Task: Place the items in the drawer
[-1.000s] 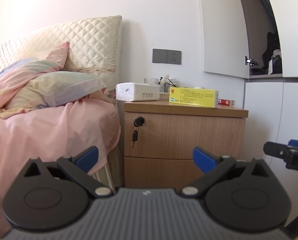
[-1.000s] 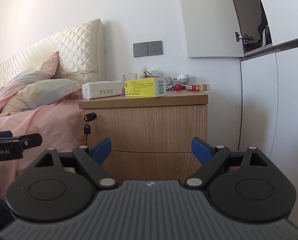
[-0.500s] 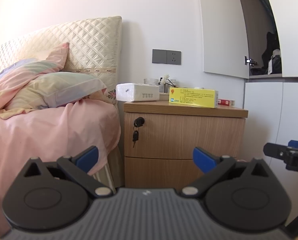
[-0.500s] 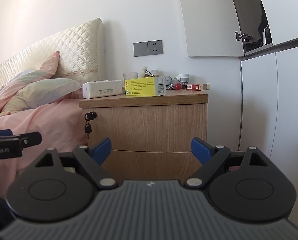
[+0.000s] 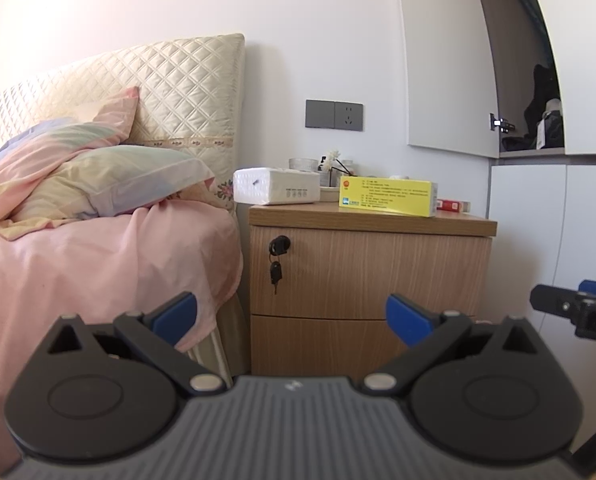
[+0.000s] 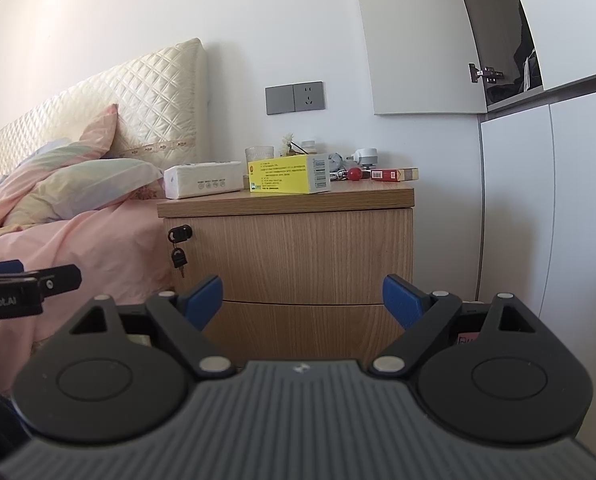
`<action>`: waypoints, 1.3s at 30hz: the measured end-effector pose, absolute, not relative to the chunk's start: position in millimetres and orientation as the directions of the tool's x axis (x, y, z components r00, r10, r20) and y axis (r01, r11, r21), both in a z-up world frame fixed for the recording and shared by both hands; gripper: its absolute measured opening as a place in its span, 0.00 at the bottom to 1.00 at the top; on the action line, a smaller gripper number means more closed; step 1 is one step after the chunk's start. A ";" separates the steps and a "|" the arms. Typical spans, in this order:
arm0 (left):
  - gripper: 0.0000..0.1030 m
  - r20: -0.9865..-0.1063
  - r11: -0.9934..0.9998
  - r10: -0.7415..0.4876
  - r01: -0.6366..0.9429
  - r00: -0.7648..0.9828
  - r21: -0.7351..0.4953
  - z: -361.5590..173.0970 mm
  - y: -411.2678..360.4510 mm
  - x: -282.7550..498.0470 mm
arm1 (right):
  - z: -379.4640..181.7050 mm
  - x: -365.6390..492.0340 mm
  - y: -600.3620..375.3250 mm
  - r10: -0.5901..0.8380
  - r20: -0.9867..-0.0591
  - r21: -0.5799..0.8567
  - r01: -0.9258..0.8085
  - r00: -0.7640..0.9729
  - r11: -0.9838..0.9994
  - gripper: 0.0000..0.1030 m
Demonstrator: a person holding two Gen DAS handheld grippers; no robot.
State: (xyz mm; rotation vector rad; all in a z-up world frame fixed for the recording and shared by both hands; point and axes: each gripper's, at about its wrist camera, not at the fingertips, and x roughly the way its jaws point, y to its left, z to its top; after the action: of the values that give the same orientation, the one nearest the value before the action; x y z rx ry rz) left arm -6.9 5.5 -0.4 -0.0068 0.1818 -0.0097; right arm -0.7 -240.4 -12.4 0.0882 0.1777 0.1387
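Observation:
A wooden nightstand (image 5: 369, 272) (image 6: 298, 256) stands ahead with both drawers shut; a key (image 5: 276, 270) (image 6: 178, 258) hangs from the top drawer's lock. On its top lie a yellow box (image 5: 387, 197) (image 6: 288, 174), a white tissue pack (image 5: 276, 186) (image 6: 204, 180), a red box (image 5: 453, 205) (image 6: 393, 174) and a red ball (image 6: 353, 173). My left gripper (image 5: 292, 314) is open and holds nothing, well short of the nightstand. My right gripper (image 6: 301, 298) is open too, equally far back, with nothing between its fingers.
A bed with pink bedding (image 5: 98, 264) (image 6: 78, 240) and pillows lies left of the nightstand. White cabinet doors (image 5: 553, 232) (image 6: 549, 208) stand to the right. A glass (image 6: 260, 156) and small clutter sit at the nightstand's back. A grey wall socket (image 5: 333, 115) hangs above.

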 end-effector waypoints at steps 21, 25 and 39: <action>1.00 -0.110 0.990 -0.127 0.118 0.986 -0.078 24.9 -6.7 -1.8 | 12.9 9.9 -269.7 0.166 -0.149 0.180 -0.139 0.975 0.974 0.86; 1.00 -0.128 0.998 -0.063 0.061 0.990 -0.020 37.0 -4.2 9.5 | 22.6 12.5 -273.5 0.183 -0.139 0.184 -0.156 0.973 0.970 0.86; 0.99 -0.233 1.000 0.018 -0.019 0.972 -0.004 44.9 13.8 112.0 | 74.8 70.9 -267.6 0.172 -0.100 0.083 -0.164 0.980 0.983 0.86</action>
State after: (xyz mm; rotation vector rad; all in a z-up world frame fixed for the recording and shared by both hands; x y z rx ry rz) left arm 112.0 13.8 44.9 -0.0066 0.2356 0.0187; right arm 70.9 -267.6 74.8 0.0749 0.1067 0.1696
